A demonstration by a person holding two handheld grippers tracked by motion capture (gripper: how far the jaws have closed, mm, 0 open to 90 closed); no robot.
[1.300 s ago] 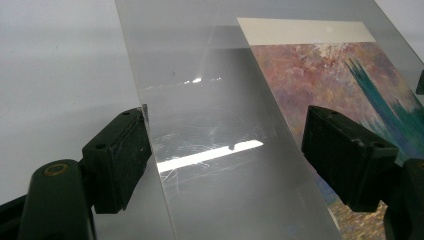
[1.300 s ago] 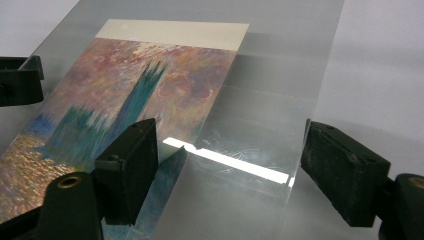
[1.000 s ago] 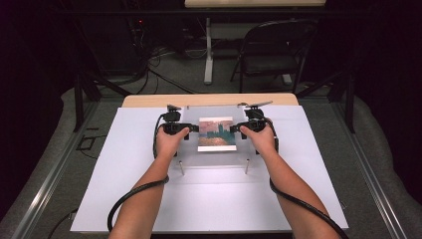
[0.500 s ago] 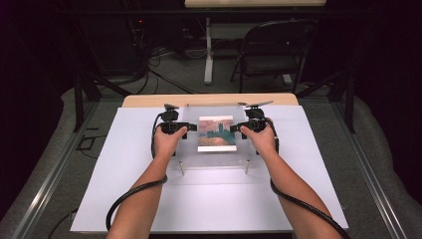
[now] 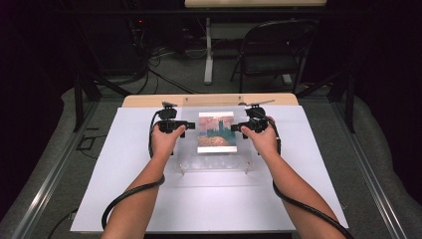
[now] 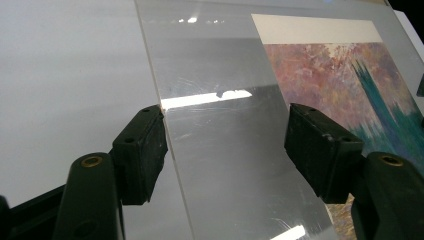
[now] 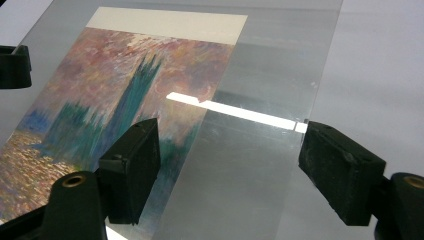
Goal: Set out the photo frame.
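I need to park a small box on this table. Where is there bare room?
The white table is bare in front of the clear sheet, between the forearms, and along its left and right edges. It is crowded mid-table, where the left gripper and right gripper flank the picture.

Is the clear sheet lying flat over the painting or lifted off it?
Flat: the clear sheet lies level over the painting, with no raised edge visible.

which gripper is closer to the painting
The right gripper: its jaws reach the painting. The left gripper, jaws just closing with the edge of the clear sheet between, stands farther off.
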